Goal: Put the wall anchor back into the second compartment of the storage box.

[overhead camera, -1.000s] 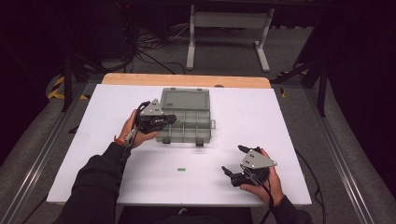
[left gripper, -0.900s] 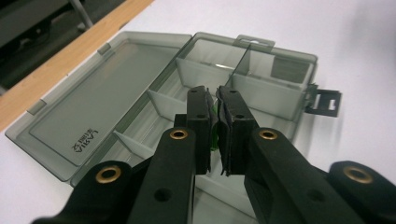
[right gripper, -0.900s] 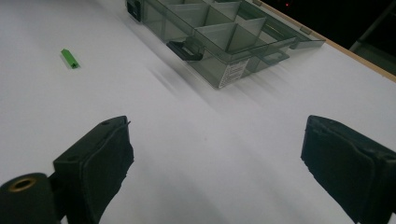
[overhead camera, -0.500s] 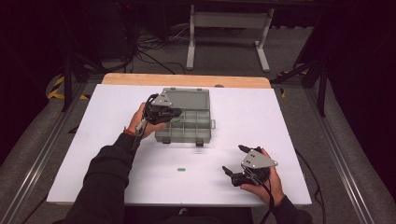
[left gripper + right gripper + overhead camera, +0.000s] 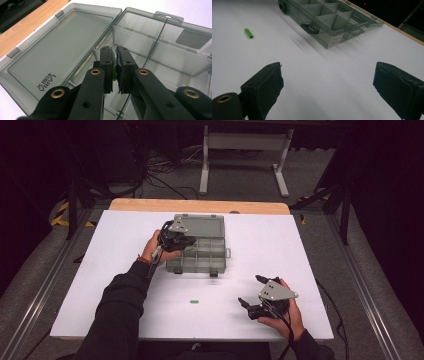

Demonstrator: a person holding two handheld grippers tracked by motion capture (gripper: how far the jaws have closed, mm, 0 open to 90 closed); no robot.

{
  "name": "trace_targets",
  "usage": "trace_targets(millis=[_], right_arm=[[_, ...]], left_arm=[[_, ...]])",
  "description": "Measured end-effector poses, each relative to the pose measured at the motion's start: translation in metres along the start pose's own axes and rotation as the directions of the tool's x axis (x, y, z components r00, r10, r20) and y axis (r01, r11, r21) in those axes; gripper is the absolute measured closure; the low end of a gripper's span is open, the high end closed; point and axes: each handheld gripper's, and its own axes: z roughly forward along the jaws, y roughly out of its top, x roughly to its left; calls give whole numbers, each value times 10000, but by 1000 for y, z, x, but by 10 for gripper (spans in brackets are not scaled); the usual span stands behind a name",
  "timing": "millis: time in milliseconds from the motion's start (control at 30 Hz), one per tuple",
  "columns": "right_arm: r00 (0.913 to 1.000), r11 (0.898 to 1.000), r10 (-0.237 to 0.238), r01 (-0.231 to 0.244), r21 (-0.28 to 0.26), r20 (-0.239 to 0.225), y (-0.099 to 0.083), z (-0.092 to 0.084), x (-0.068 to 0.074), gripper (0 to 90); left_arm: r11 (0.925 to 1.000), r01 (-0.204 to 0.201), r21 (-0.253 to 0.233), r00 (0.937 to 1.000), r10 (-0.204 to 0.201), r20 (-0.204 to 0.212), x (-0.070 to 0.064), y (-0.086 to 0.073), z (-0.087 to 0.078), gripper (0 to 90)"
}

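Left hand-held gripper, pinching a small green piece, has moved over the compartment box; drop-off looks imminent.

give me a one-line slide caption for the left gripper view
Left gripper, shut on a small green piece, poised over a compartment of the open organizer box.

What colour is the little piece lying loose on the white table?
Bright green piece, clearest in the right gripper view.

table: white top, wooden far edge | floor: cables | metal stand behind
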Motion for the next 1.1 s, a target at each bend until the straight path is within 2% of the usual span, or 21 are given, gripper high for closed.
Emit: trace_targets(millis=[233, 367, 567, 667, 733, 800, 900, 1000, 1100], right_arm=[[10000, 10000, 7, -7, -13, 9, 0, -1, 0, 90], [10000, 10000, -8, 8, 5, -5, 0, 0, 0, 90], [10000, 10000, -20, 20, 27, 65, 0, 0, 0, 92], [10000, 10000, -70, 70, 22, 63, 0, 0, 1, 93], [9999, 10000, -80, 80, 6, 84, 0, 0, 1, 93], [10000, 10000, -23, 23, -28, 63, 0, 0, 0, 93], [10000, 10000, -10, 10, -5, 66, 0, 0, 0, 93], [10000, 10000, -46, 46, 11, 83, 1, 0, 1, 93], [10000, 10000, -71, 71, 2, 64, 1, 0, 2, 93]], left_arm=[[10000, 46, -31, 9999, -47, -148, 1, 0, -5, 840], [9997, 65, -247, 9998, -70, -200, -1, 0, -12, 808], [9986, -338, -398, 9994, 333, -118, -8, 0, -25, 768], [9965, -585, -597, 9981, 572, -231, -14, 1, -35, 708], [9932, -625, -982, 9979, 609, -200, -21, -1, -45, 649], [9904, -833, -1103, 9964, 813, -220, -29, -3, -53, 604], [9883, -943, -1201, 9951, 901, -403, -39, -8, -63, 508], [9852, -856, -1482, 9958, 797, -452, -51, -16, -74, 396], [9848, -642, -1617, 9975, 584, -403, -63, -25, -83, 226]])
